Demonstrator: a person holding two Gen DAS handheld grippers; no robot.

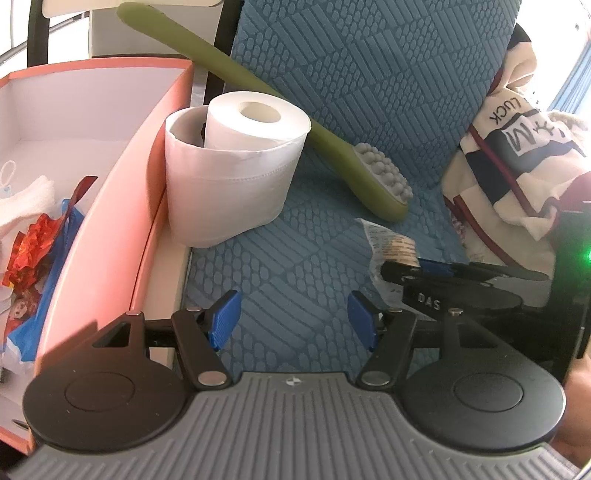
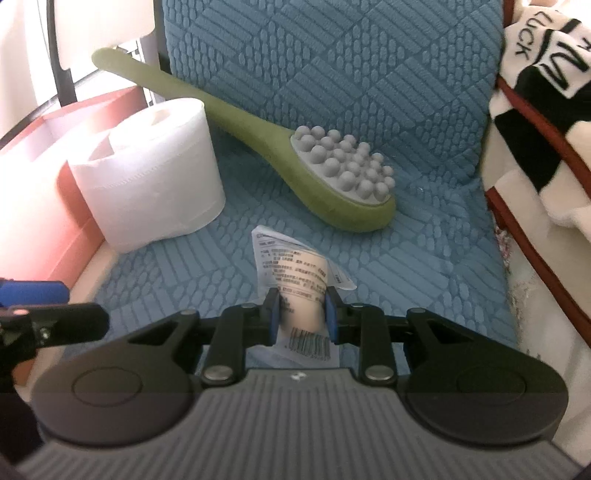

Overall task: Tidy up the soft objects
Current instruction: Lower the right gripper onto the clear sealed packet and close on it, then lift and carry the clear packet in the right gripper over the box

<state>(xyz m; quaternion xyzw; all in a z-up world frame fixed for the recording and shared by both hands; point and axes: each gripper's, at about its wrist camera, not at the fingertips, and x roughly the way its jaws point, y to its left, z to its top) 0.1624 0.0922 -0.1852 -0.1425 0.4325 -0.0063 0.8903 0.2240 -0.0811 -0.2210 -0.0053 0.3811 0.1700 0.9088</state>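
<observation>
My right gripper (image 2: 302, 314) is shut on a small clear-wrapped packet (image 2: 295, 273) with printed text and a barcode, held just above the blue textured cushion (image 2: 369, 74). The packet also shows in the left wrist view (image 1: 388, 243), pinched by the right gripper (image 1: 424, 267). My left gripper (image 1: 293, 319) is open and empty over the cushion (image 1: 295, 258), next to the pink box (image 1: 122, 206). A white toilet paper roll (image 1: 236, 162) stands beside the box. A green massage brush (image 2: 325, 177) with grey nubs lies on the cushion.
The pink box holds a white cloth (image 1: 26, 199) and red and blue wrappers (image 1: 33, 251). A cream, black and red blanket (image 1: 517, 155) lies at the right, also in the right wrist view (image 2: 535, 110). A chair back frame (image 1: 37, 33) stands behind the box.
</observation>
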